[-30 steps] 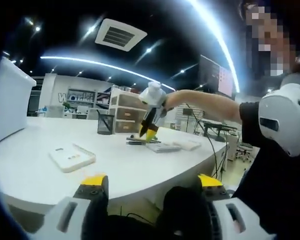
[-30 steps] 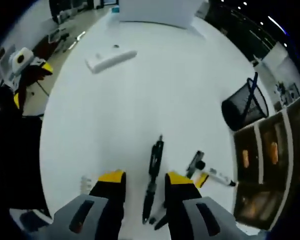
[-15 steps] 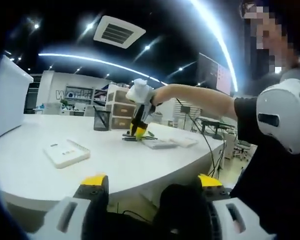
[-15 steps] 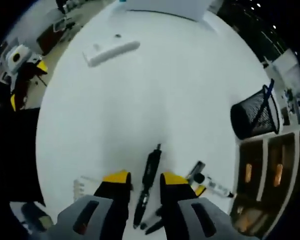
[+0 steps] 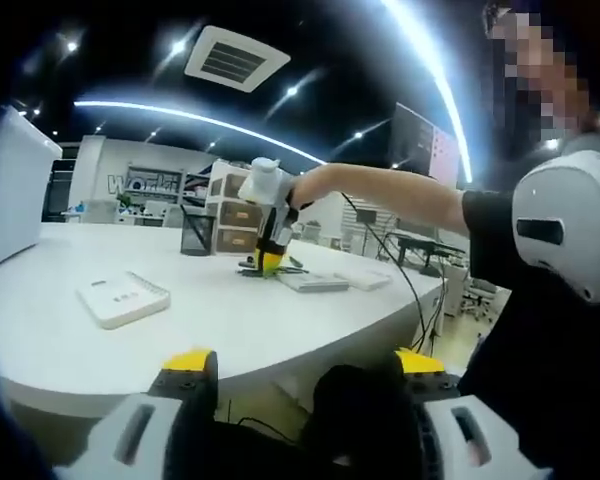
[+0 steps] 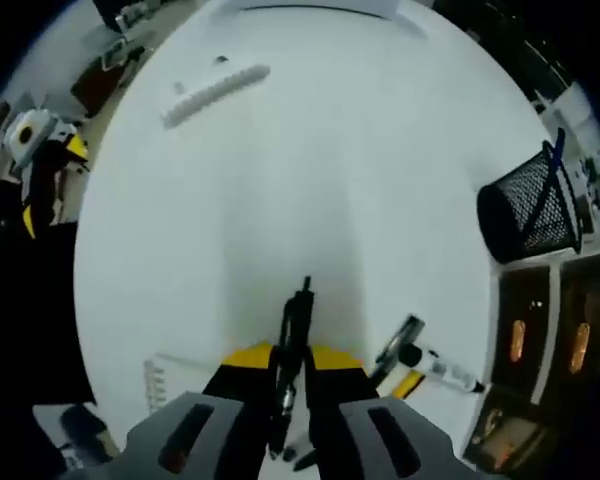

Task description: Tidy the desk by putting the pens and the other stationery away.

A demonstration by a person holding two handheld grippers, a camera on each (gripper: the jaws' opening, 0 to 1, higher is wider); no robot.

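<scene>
1. My right gripper is down at the white desk, and its yellow-tipped jaws are clamped on a black pen that runs straight up between them, its far tip pointing away across the desktop.
2. Just to the right of that pen in the right gripper view lie more loose stationery: a black-and-silver marker at a slant, and a white pen with a yellow band touching or nearly touching it.
3. Further right stands the black mesh pen cup, with a blue pen leaning out of its rim, well apart from the pen I have in my grip.
4. Beside the cup is a set of brown drawers.
5. Far across the desk sits a flat white box, and near my jaws on the left lies a white notepad.
6. My left gripper hangs off the near edge of the desk, jaws spread wide with nothing between them.
7. From the left gripper view I see my own outstretched arm reaching over the desk, the right gripper pointing down onto the pile of pens, the mesh cup and drawers just behind it.
8. The white box lies on the desk to the left, nearer to me.
</scene>
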